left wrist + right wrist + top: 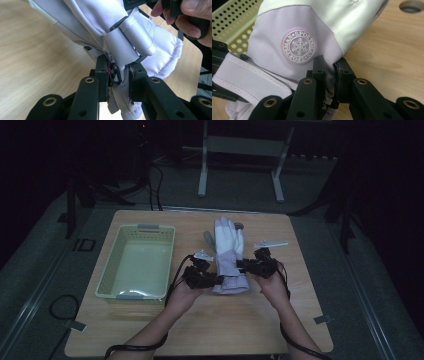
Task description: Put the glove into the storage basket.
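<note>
Pinching glove (pixel 229 255) cuff from both sides; left gripper (pixel 216 280) and right gripper (pixel 243 266) clamped on fabric, likely for a level carry to basket (pixel 111 275).

High view above, facing forward-down — gripper views close on shared glove (pixel 228 255).

1. A pale green perforated basket (pixel 136 262) sits left of centre in the high view, on the wooden table (pixel 200 330).
2. A small grey piece (pixel 208 239) lies near the centre of the frame.
3. A flat silvery strip (pixel 270 244) lies right of centre.
4. A round hole (pixel 239 226) in the tabletop shows above centre.
5. A white metal frame (pixel 240 145) stands on the floor at the top.
</note>
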A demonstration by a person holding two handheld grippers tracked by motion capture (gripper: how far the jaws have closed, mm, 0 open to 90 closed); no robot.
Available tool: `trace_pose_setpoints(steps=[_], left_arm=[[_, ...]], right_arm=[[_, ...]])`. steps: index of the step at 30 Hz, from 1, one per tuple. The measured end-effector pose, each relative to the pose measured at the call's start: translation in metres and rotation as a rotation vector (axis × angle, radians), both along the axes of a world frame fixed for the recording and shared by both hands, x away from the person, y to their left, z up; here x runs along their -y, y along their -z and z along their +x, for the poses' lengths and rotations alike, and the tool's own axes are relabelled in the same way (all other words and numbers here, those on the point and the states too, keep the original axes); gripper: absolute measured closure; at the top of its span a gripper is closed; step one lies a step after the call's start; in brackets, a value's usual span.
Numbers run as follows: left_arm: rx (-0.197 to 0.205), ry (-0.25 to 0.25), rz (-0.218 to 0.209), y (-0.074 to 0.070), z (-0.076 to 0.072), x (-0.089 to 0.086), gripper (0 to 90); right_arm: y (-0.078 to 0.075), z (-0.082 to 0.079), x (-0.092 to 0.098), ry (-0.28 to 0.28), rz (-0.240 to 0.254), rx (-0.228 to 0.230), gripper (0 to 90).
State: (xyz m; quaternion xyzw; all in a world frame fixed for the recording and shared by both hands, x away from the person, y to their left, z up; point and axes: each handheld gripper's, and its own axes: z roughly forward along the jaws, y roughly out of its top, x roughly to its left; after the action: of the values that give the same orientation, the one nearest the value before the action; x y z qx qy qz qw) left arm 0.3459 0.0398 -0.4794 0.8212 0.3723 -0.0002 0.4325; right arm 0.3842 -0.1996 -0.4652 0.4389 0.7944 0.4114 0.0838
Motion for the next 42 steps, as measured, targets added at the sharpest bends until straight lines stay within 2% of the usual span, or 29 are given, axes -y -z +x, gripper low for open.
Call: trace_pose_setpoints(steps=[5, 13, 20, 22, 27, 35, 42], left_arm=[[0.015, 0.013, 0.022, -0.010, -0.001, -0.007, 75.0], [0.026, 0.014, 0.013, -0.023, 0.000, -0.021, 75.2], [0.039, 0.010, 0.037, -0.036, 0.002, -0.038, 75.1], [0.038, 0.008, 0.043, -0.039, 0.002, -0.045, 75.1], [0.034, -0.002, 0.056, -0.044, 0.002, -0.059, 75.1], [0.059, -0.034, 0.089, -0.055, -0.005, -0.091, 75.1], [0.053, -0.051, 0.117, -0.062, -0.010, -0.119, 75.0]], right_arm=[[-0.010, -0.001, -0.009, -0.010, -0.004, 0.018, 80.5], [-0.023, -0.001, -0.020, -0.024, 0.012, 0.038, 80.7], [-0.032, 0.003, -0.035, -0.036, 0.031, 0.054, 80.7], [-0.035, 0.004, -0.045, -0.044, 0.031, 0.057, 80.7], [-0.036, 0.005, -0.055, -0.053, 0.031, 0.060, 80.7], [-0.042, 0.006, -0.090, -0.082, 0.054, 0.075, 80.7], [-0.045, 0.006, -0.120, -0.114, 0.061, 0.080, 80.7]])
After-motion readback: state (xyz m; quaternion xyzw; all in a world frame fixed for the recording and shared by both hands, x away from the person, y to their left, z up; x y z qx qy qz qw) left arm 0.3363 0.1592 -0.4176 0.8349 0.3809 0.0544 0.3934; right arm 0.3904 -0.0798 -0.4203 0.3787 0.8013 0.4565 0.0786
